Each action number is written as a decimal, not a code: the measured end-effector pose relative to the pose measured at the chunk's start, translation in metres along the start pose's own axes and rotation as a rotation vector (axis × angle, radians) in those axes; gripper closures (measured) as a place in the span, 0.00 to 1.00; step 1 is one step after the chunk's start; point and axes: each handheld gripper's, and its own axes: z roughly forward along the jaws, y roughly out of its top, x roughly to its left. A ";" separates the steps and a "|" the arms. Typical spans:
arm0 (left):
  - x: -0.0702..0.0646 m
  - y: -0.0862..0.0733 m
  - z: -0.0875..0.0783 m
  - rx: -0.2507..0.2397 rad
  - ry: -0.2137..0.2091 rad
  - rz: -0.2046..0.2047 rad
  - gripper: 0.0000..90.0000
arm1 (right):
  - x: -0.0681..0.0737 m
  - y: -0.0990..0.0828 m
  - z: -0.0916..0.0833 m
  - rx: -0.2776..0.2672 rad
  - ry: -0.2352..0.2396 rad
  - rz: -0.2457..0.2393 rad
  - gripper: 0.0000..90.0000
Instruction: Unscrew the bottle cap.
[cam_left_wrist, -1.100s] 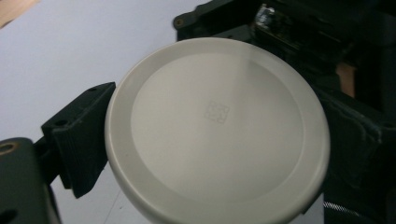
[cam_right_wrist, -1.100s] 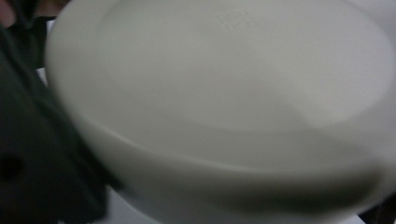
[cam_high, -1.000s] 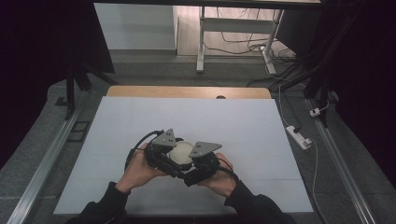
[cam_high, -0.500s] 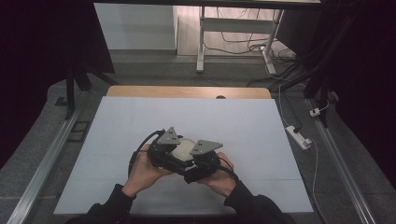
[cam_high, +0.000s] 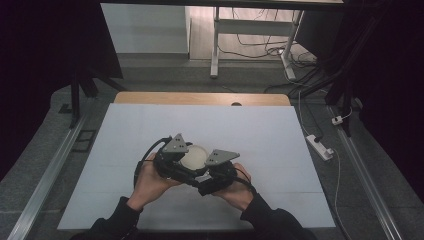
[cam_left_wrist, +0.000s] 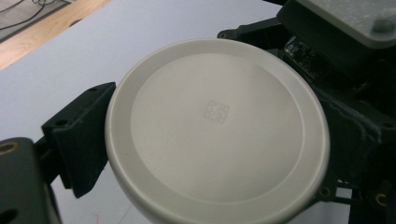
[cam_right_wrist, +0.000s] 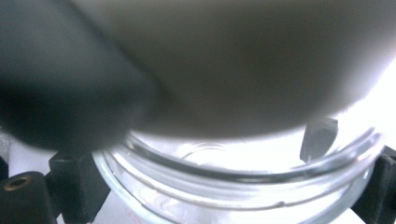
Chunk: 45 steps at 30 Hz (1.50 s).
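A clear glass jar (cam_right_wrist: 233, 186) with a round white lid (cam_left_wrist: 217, 126) is held over the front middle of the white table (cam_high: 250, 130). My left gripper (cam_left_wrist: 215, 140) is shut on the lid's rim, with one black jaw at the lid's left edge and the other hidden behind the lid. In the right gripper view my right gripper (cam_right_wrist: 224, 191) is shut on the jar's glass body, a jaw on each side, with the lid blurred just above. From the high view the lid (cam_high: 194, 156) sits between the left gripper (cam_high: 172, 159) and the right gripper (cam_high: 216, 174), which are pressed close together.
A wooden strip (cam_high: 200, 98) runs along the table's far edge. A white power strip (cam_high: 320, 146) lies on the floor to the right. Metal rails (cam_high: 45, 180) flank the table, and a desk frame with cables (cam_high: 250, 40) stands behind.
Both hands and the jar have stayed in nearly the same spot, with only a slight shift of the grippers. Both grips are unchanged.
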 end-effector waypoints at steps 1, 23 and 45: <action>0.000 0.000 -0.001 -0.001 0.001 -0.002 0.09 | -0.001 0.000 0.000 0.000 -0.001 0.000 0.07; 0.001 -0.006 -0.022 -0.026 -0.025 0.016 0.09 | -0.020 -0.002 -0.007 -0.010 -0.051 0.033 0.07; -0.003 -0.023 -0.021 -0.025 -0.074 0.019 0.09 | -0.046 0.003 -0.009 -0.018 -0.105 0.067 0.07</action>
